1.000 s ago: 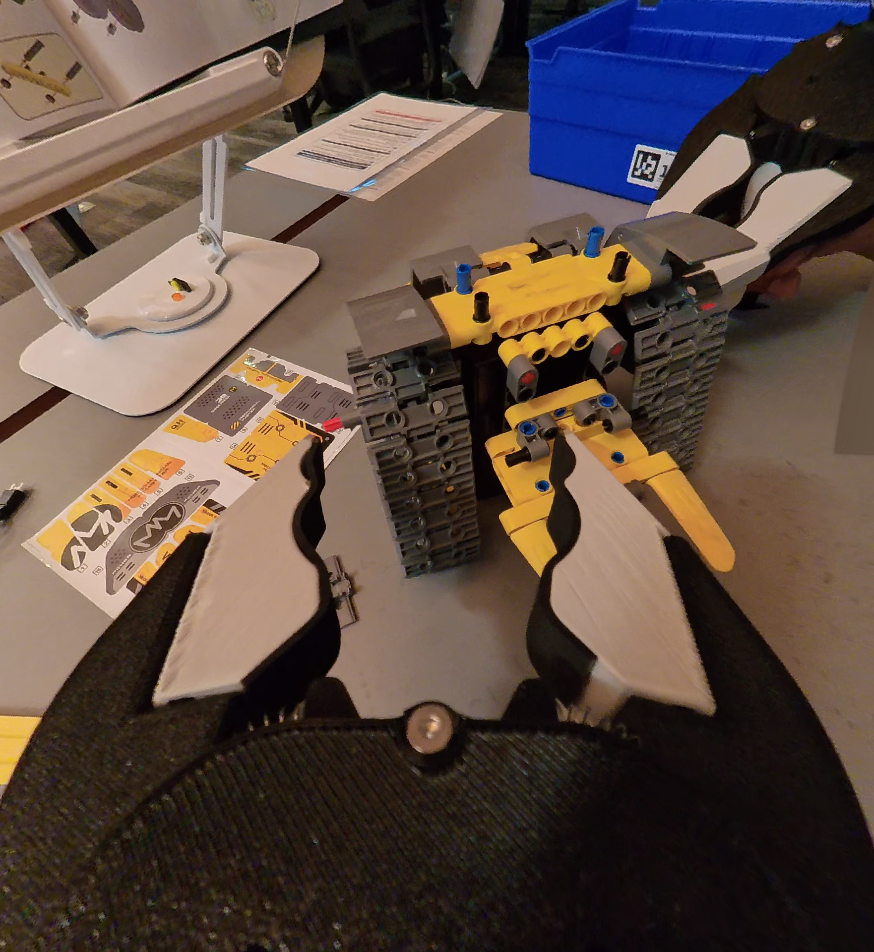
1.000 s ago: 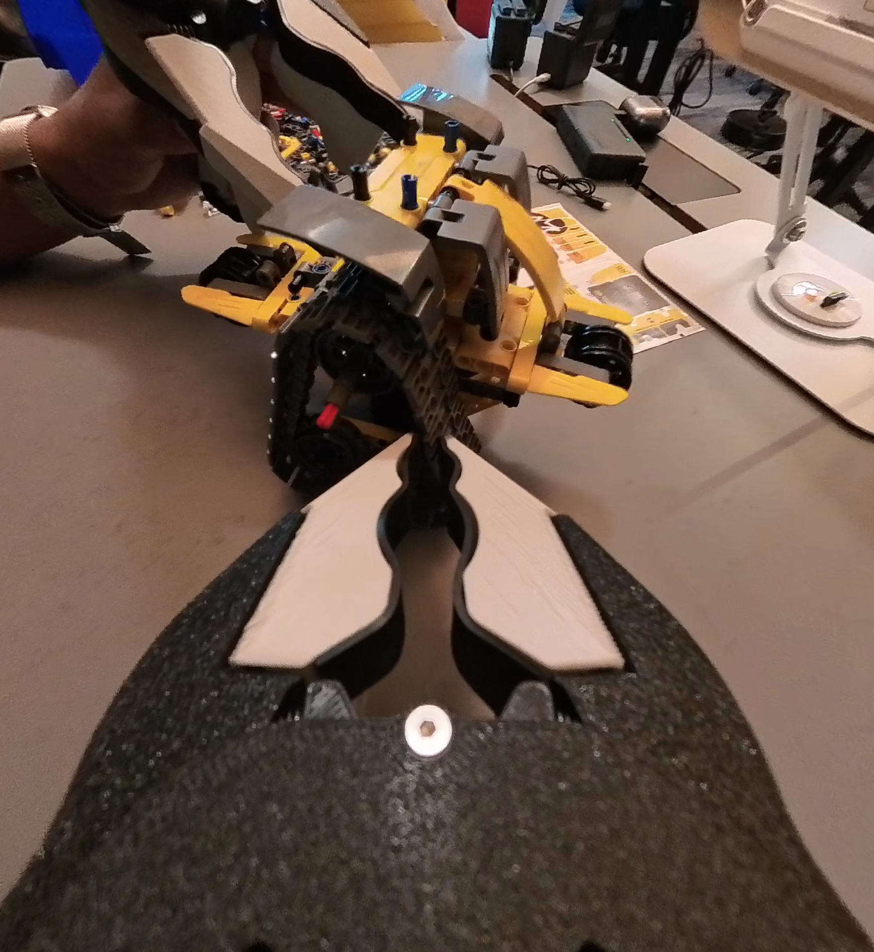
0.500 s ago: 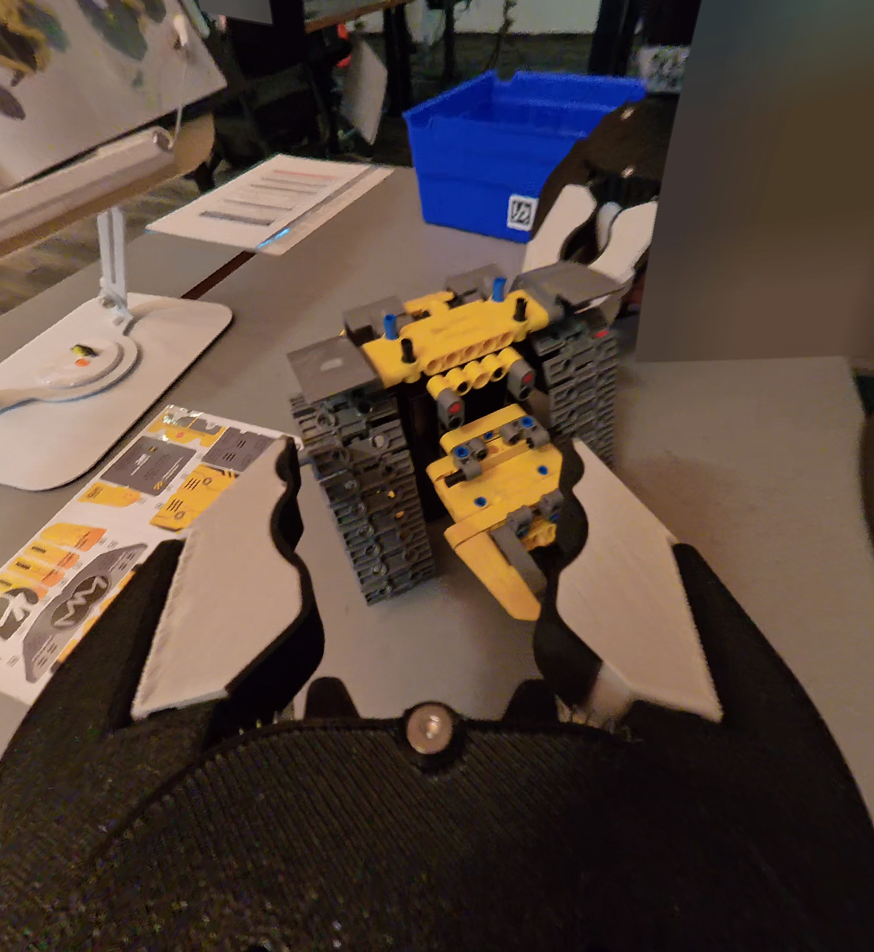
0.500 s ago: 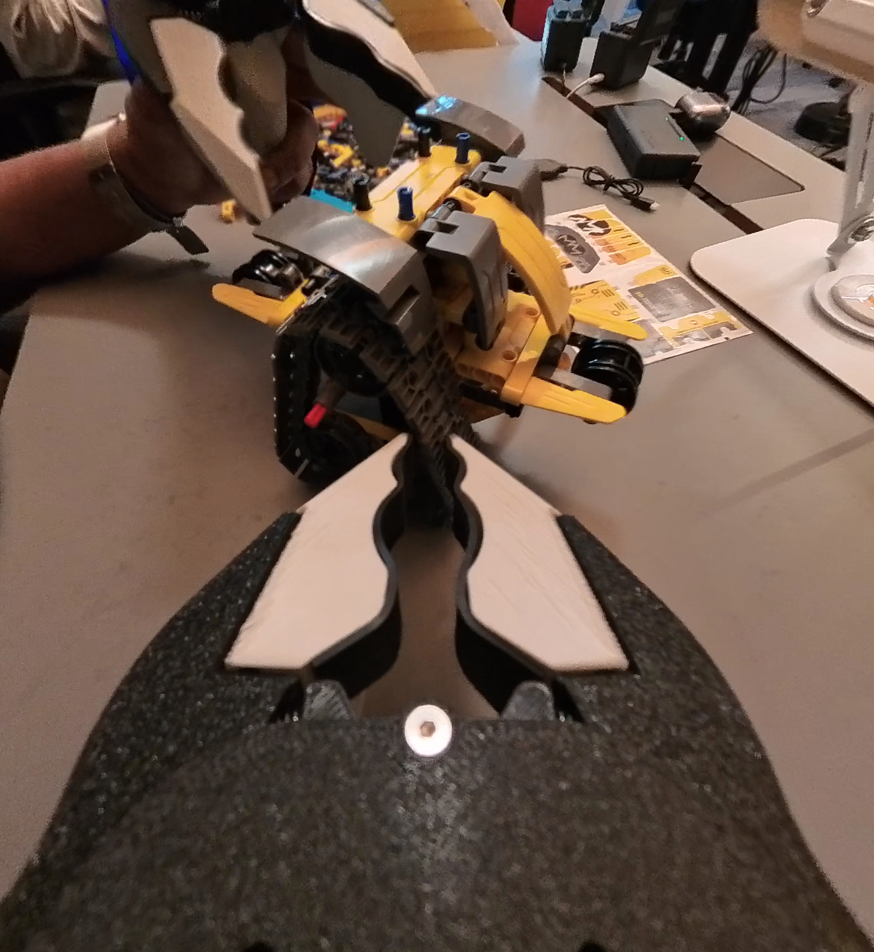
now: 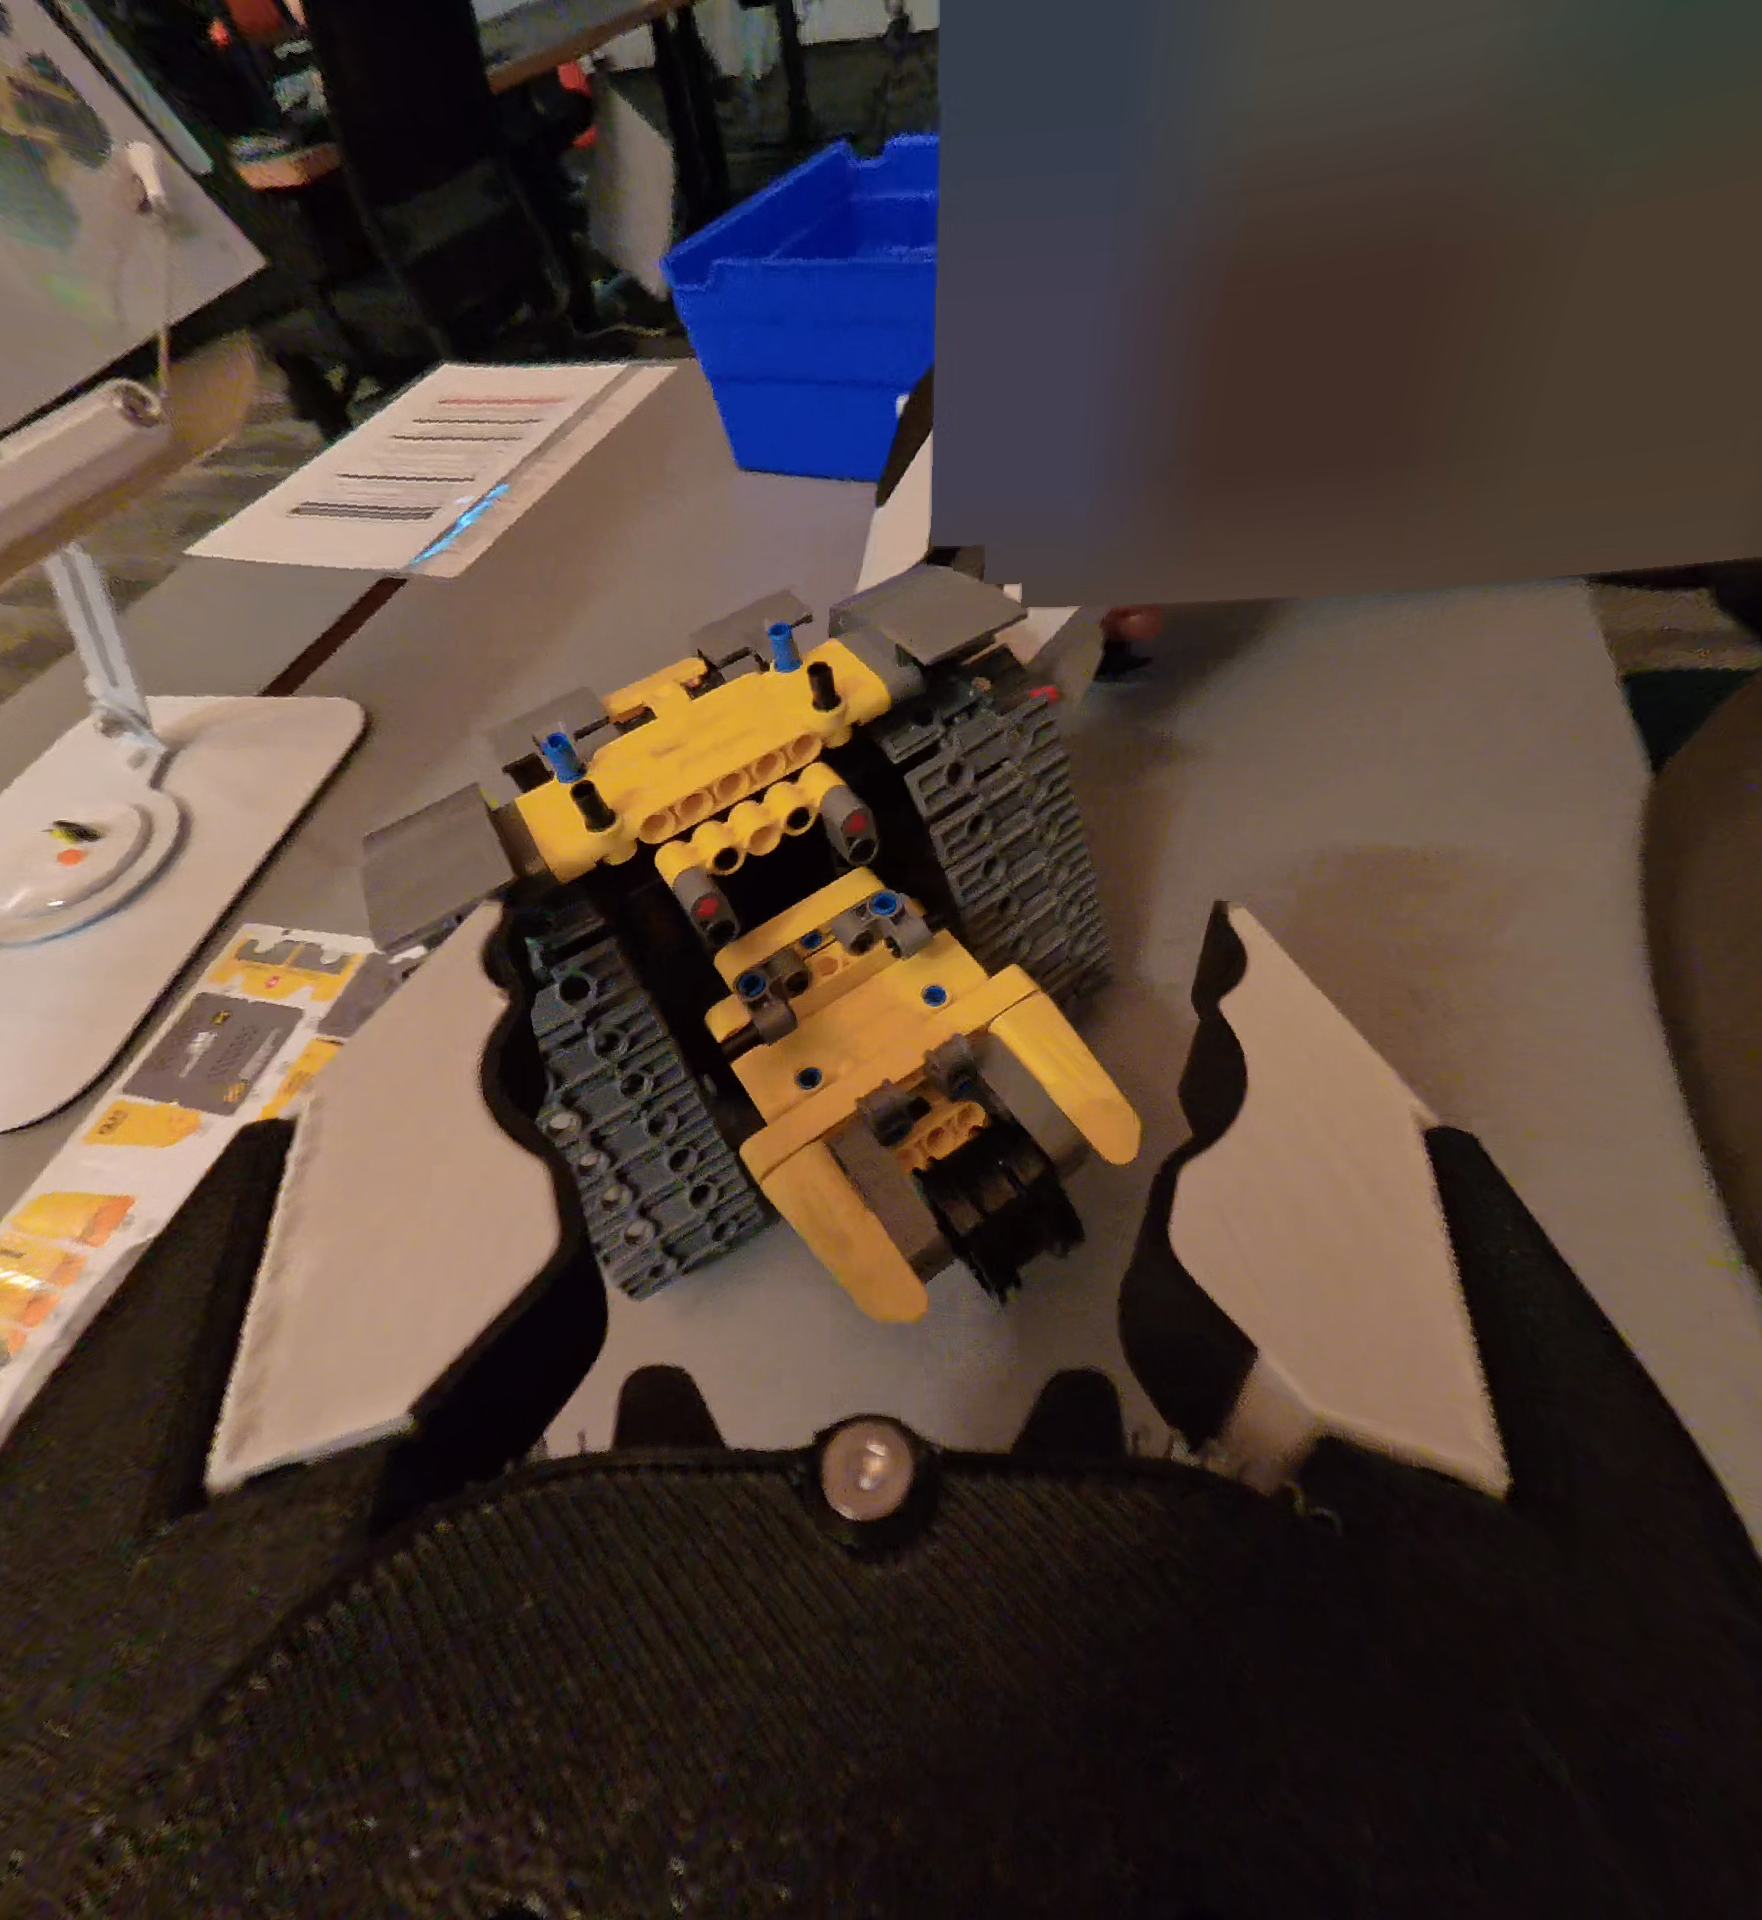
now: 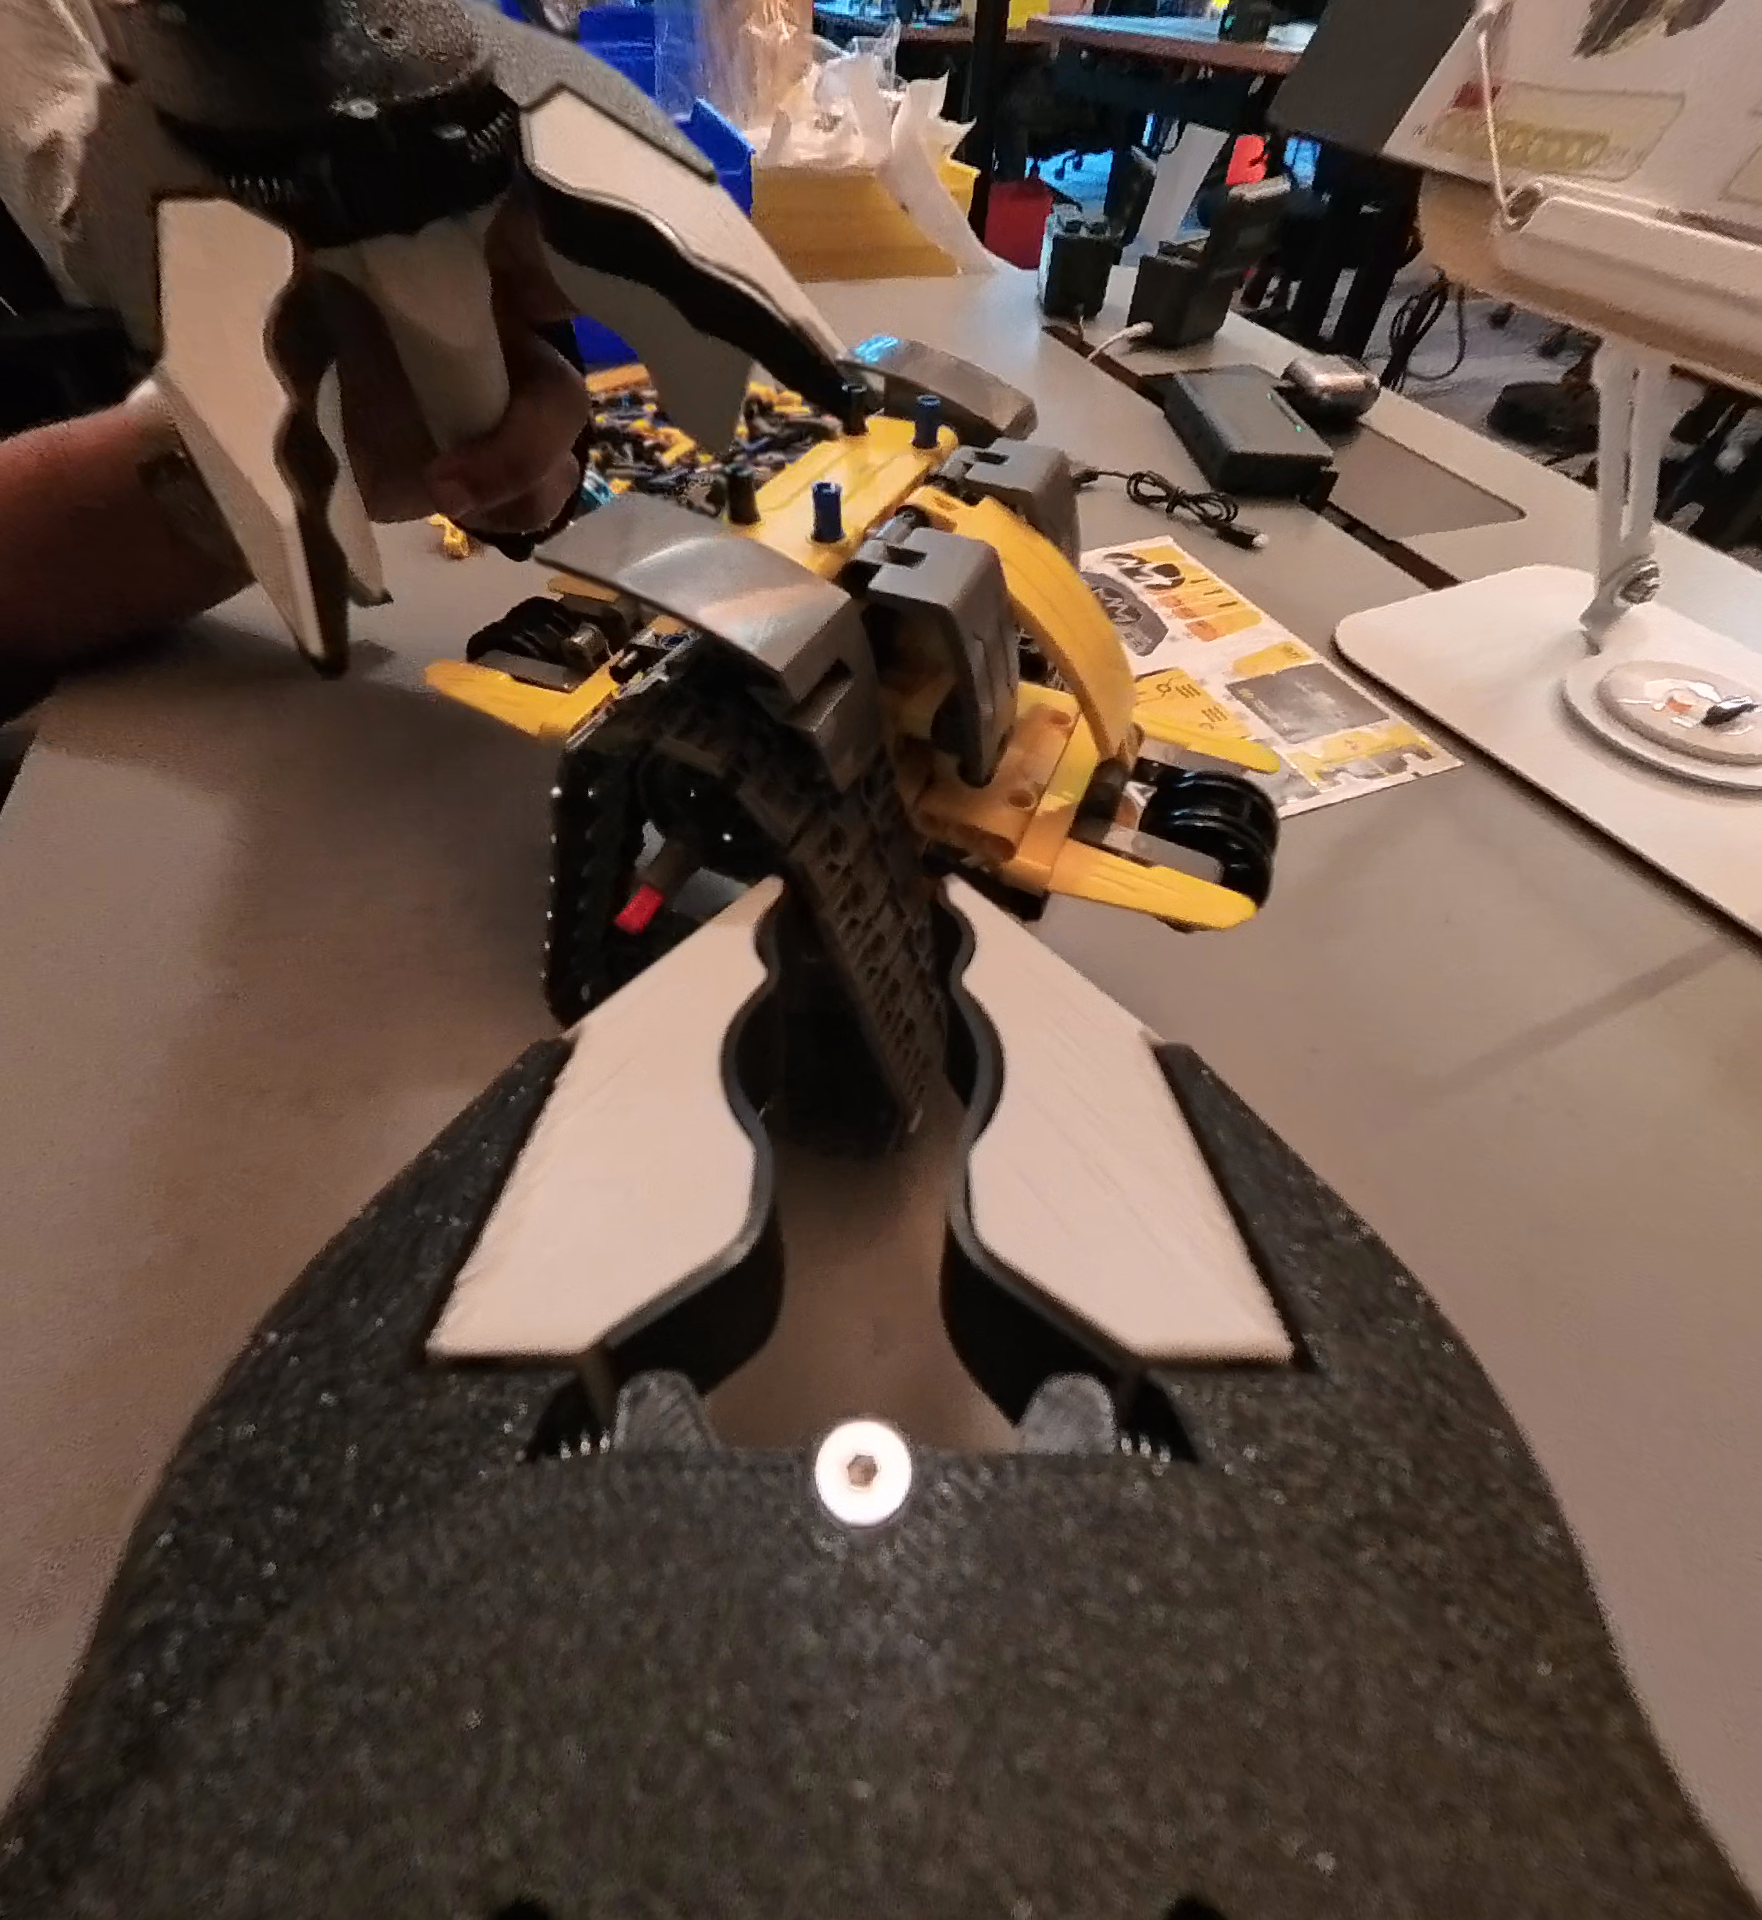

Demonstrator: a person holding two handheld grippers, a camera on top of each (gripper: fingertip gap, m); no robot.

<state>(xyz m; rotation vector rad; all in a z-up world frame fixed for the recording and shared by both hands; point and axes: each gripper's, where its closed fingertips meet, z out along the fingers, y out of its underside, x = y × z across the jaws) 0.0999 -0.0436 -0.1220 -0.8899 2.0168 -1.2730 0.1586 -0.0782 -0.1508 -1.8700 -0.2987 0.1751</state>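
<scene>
Since the earlier frames, the left gripper has spread its jaws wider and lifted back, so the brick-built vehicle sits between its pale, wavy-edged fingers without touching them; the jaws are released. Close in, the right gripper is clenched on the vehicle's dark grey ribbed track, its fingers pressed to either side. Both grippers have knobbly black bodies. The vehicle is yellow plastic with grey fenders, blue and black pins and a black wheel at its nose, and rests on the smooth grey surface. Beside it lies a glossy sticker sheet. Farther off stand a white stand base, a printed paper sheet and a blue bin. A person's hand holds the left gripper, partly hiding loose bricks behind.
</scene>
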